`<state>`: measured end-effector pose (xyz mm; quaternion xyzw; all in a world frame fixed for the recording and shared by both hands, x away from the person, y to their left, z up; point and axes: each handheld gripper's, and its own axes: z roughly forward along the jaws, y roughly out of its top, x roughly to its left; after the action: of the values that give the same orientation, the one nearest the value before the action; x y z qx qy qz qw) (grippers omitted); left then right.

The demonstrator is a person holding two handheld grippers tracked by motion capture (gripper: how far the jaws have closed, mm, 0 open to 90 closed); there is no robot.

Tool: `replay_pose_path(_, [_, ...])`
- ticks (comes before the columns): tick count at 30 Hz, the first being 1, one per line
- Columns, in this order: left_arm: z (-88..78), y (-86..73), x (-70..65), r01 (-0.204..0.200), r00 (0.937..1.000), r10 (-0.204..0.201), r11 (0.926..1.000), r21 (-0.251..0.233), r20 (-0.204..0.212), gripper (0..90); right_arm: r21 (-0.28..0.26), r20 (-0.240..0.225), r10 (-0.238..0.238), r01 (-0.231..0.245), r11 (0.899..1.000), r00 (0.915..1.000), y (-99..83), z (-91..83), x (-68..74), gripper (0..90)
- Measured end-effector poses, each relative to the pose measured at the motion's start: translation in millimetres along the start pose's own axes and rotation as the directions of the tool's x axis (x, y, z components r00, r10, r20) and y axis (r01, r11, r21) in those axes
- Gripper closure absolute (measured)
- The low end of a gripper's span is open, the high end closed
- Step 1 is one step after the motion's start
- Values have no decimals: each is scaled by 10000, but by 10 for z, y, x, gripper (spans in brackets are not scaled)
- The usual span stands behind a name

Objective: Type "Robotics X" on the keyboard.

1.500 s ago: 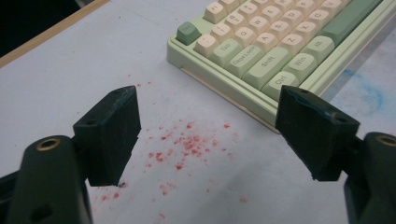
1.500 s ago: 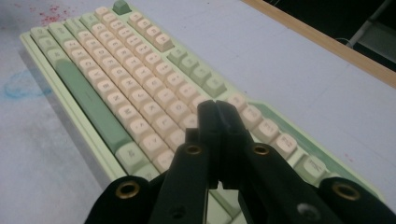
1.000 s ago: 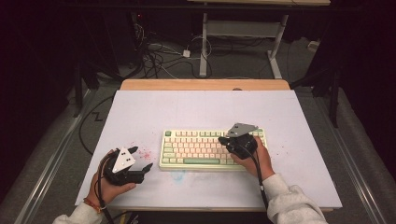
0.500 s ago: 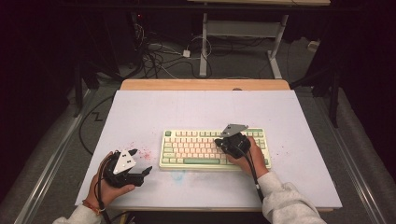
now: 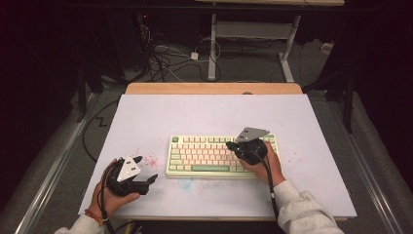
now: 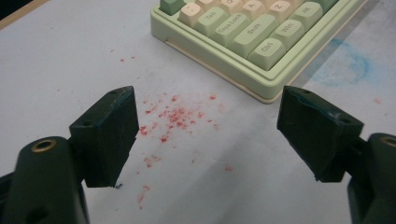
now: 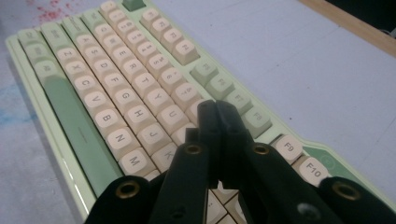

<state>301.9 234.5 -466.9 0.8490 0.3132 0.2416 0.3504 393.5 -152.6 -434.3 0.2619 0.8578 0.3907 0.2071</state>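
Observation:
A pale green keyboard (image 5: 221, 153) with cream and green keys lies on the white table mat. My right gripper (image 5: 230, 145) hovers over the keyboard's right half, its jaws pressed together with nothing between them; in the right gripper view its tips (image 7: 215, 108) sit just above the cream keys of the keyboard (image 7: 116, 93). My left gripper (image 5: 146, 169) rests in a hand near the table's front left, jaws wide apart and empty. In the left gripper view, that gripper (image 6: 208, 123) points at red specks on the mat, with the keyboard's corner (image 6: 252, 46) beyond.
The white mat (image 5: 204, 117) covers the table, a wooden edge (image 5: 214, 88) showing at the back. Red specks (image 6: 175, 114) stain the mat left of the keyboard and a blue smudge (image 6: 348, 65) lies before it. Cables and table legs are on the floor behind.
My right gripper has shifted slightly left over the keyboard. My left gripper has stayed where it was.

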Motion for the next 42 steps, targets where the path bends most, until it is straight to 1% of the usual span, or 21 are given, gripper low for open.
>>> replay_pose_path(1, [2, 4, -1, 15, 10000, -15, 10000, -22, 17, 195, 0, 0, 0, 0, 10000, 10000, 0, 0, 0, 900])
replay_pose_path(2, [6, 7, -3, -2, 10000, 2, 10000, -21, -19, 198, -248, 11, 41, -41, 9997, 10000, 0, -64, -11, 900])
replay_pose_path(7, [15, 0, 8, -15, 10000, 15, 10000, 32, -9, 199, -812, 300, 79, -54, 9967, 9995, -6, -234, -29, 891])
replay_pose_path(10, [12, -2, 11, 2, 10000, -2, 10000, 49, -12, 199, -944, 411, 95, -56, 9955, 9991, -13, -285, -31, 863])
replay_pose_path(11, [8, 2, 13, -119, 9999, 119, 9999, -10, -64, 200, -1078, 420, 163, -117, 9941, 9990, -24, -333, -35, 854])
replay_pose_path(12, [3, 0, 5, -30, 10000, 30, 10000, 27, -26, 200, -1078, 420, 163, -117, 9941, 9990, -24, -333, -35, 854])
replay_pose_path(15, [0, 0, 7, 0, 10000, 0, 10000, 19, -20, 200, -1350, 664, 204, -112, 9908, 9976, -53, -431, -18, 727])
replay_pose_path(16, [2, -2, 8, 11, 10000, -11, 10000, 32, 2, 200, -1350, 664, 204, -112, 9908, 9976, -53, -431, -18, 727])
replay_pose_path(17, [4, -2, 8, -1, 10000, 0, 10000, 51, 12, 201, -1455, 845, 253, -128, 9893, 9961, -72, -483, -14, 645])
replay_pose_path(20, [8, 0, 5, -15, 10000, 15, 10000, 75, 31, 200, -1703, 950, 290, -125, 9853, 9951, -110, -560, -11, 536])
replay_pose_path(21, [7, 1, 4, -35, 10000, 35, 10000, 87, 16, 200, -1703, 950, 290, -125, 9853, 9951, -110, -560, -11, 536])
replay_pose_path(23, [1, 3, 6, 6, 10000, -6, 10000, 46, 14, 201, -1876, 1108, 350, -137, 9822, 9932, -146, -599, -4, 467])
replay_pose_path(24, [-3, 4, 8, 18, 10000, -18, 10000, 34, -5, 201, -1949, 1123, 345, -121, 9807, 9931, -184, -632, 4, 400])
replay_pose_path(26, [-6, 6, 10, 65, 10000, -65, 10000, -9, 5, 201, -2041, 1185, 358, -109, 9789, 9923, -205, -651, 13, 382])
replay_pose_path(27, [-5, 7, 8, 80, 10000, -80, 10000, -17, -31, 210, -2077, 1476, 345, -31, 9782, 9884, -250, -687, 34, 316])
replay_pose_path(31, [-7, 18, 9, 158, 9999, -157, 9998, -105, 26, 225, -2203, 1653, 495, -121, 9754, 9850, -333, -744, 68, 293])
replay_pose_path(33, [-21, 28, 5, 136, 9999, -135, 9997, -201, 85, 237, -2102, 1760, 520, -140, 9776, 9830, -381, -774, 99, 271])
replay_pose_path(35, [-39, 43, 5, 126, 9998, -122, 9995, -294, 137, 268, -1967, 1968, 377, 18, 9805, 9797, -428, -807, 140, 263])
replay_pose_path(36, [-49, 51, 13, 182, 9994, -172, 9991, -374, 284, 284, -1967, 2023, 367, 39, 9805, 9786, -447, -822, 150, 258])
replay_pose_path(40, [-73, 81, 26, 306, 9984, -281, 9981, -533, 483, 359, -2032, 2114, 677, -239, 9788, 9750, -570, -884, 214, 246])
replay_pose_path(42, [-82, 106, 32, 389, 9972, -345, 9970, -676, 665, 403, -1886, 2154, 696, -284, 9816, 9740, -631, -906, 249, 237])
